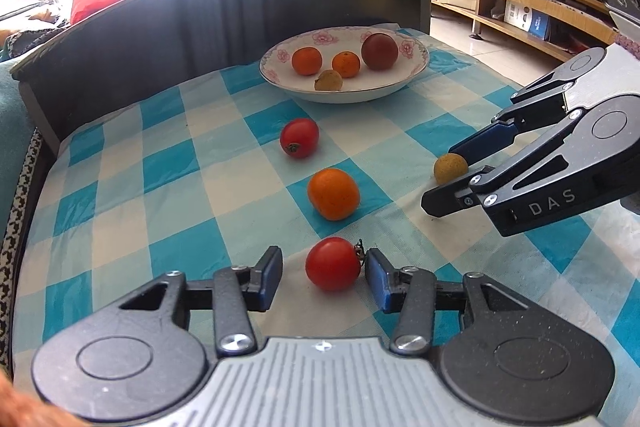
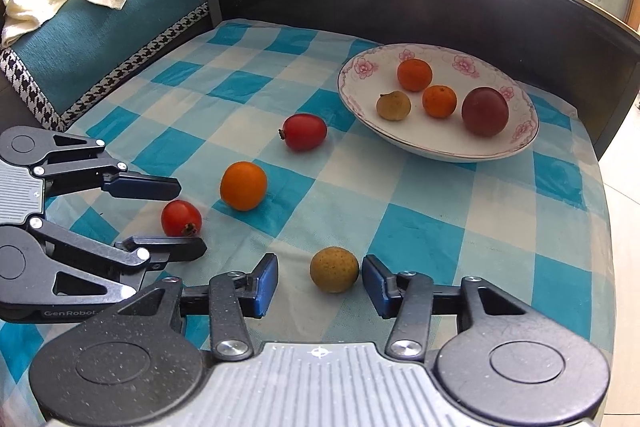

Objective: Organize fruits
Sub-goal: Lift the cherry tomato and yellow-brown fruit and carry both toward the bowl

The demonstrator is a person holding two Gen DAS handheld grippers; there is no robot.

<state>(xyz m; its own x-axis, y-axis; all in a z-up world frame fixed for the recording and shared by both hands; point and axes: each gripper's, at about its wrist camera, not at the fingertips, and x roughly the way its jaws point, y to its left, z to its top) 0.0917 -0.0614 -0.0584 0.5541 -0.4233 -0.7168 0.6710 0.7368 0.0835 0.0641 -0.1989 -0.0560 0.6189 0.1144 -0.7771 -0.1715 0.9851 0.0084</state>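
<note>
My left gripper (image 1: 323,275) is open around a small red tomato (image 1: 333,264) on the checked cloth; its right pad touches the stem side. It also shows in the right wrist view (image 2: 182,218). My right gripper (image 2: 320,277) is open around a tan-green round fruit (image 2: 334,269), seen in the left wrist view too (image 1: 450,168). An orange (image 1: 333,193) and a second tomato (image 1: 299,137) lie loose between the grippers and a white floral plate (image 1: 280,57). The plate holds two small oranges, a tan fruit and a dark red fruit (image 1: 379,51).
A dark raised board (image 1: 160,23) walls the back and left of the table. A teal sofa cushion (image 2: 92,27) with a cream cloth lies beyond the left edge. The table's right edge drops to the floor (image 2: 624,211).
</note>
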